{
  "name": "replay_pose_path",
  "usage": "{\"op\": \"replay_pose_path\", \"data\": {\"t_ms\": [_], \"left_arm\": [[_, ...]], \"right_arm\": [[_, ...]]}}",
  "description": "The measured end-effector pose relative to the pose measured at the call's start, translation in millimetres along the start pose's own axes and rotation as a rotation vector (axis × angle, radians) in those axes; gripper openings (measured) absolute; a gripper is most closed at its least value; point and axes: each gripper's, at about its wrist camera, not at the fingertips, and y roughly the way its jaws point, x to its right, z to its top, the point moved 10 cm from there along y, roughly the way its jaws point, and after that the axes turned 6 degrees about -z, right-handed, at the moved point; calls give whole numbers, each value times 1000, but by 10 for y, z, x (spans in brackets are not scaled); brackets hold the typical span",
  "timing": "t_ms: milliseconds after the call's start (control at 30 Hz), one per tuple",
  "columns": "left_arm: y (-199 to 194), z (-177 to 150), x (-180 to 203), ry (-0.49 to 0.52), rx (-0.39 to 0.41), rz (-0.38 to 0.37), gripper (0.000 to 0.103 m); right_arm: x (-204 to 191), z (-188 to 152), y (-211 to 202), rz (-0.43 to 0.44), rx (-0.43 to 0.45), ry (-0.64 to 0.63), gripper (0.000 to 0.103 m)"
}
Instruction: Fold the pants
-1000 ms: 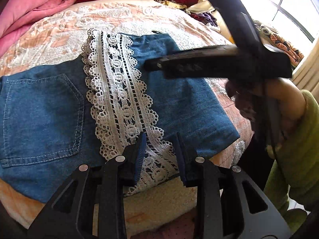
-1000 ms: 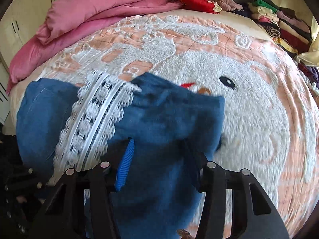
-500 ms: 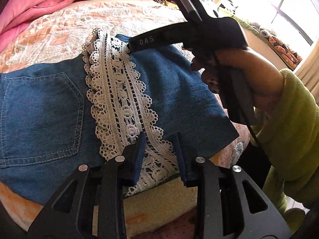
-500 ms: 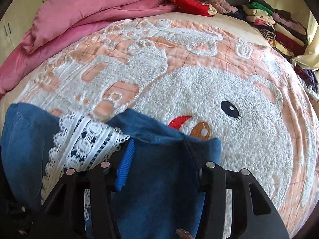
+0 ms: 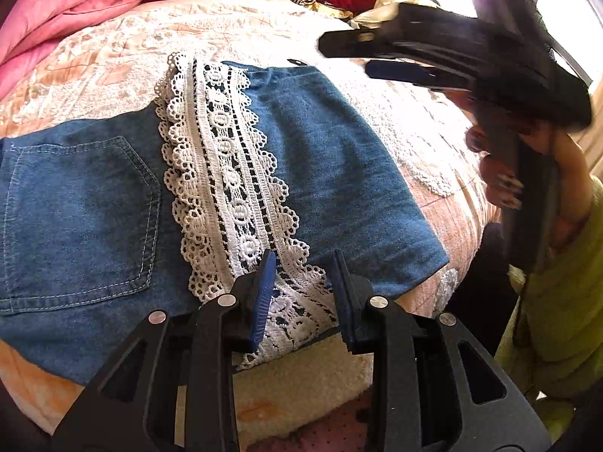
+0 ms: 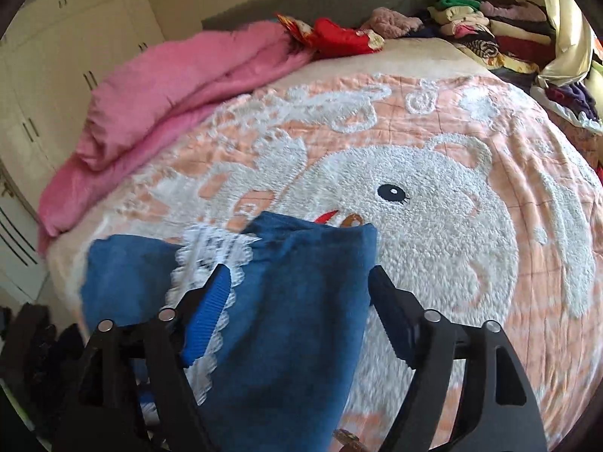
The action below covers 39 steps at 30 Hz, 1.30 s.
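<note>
While the denim pants (image 5: 309, 173) lie folded flat near the front edge of the peach bedspread (image 5: 241, 26), lace band (image 5: 230, 188) facing up, the left gripper (image 5: 303, 293) sits low over the lace's near end, jaws apart, gripping nothing. Right gripper (image 6: 297, 309) hovers above the pants, jaws wide apart, empty.

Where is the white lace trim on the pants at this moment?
In the left wrist view, the white lace trim runs across the folded denim pants, right of the back pocket, its near end between the left gripper fingers.
</note>
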Motion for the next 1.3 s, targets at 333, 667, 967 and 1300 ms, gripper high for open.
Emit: {"op": "replay_pose_path", "data": {"t_ms": [333, 667, 967, 1300], "left_arm": [[-171, -28, 75, 4, 19, 19, 43], [-520, 69, -13, 16, 83, 113, 78], [-807, 121, -102, 10, 141, 176, 93], [-1087, 156, -221, -15, 196, 218, 93]], "right_arm": [[-26, -81, -371, 10, 45, 3, 93], [-63, -118, -594, 6, 77, 1, 93], [-221, -69, -765, 3, 105, -35, 99], [-476, -20, -904, 10, 125, -87, 99]]}}
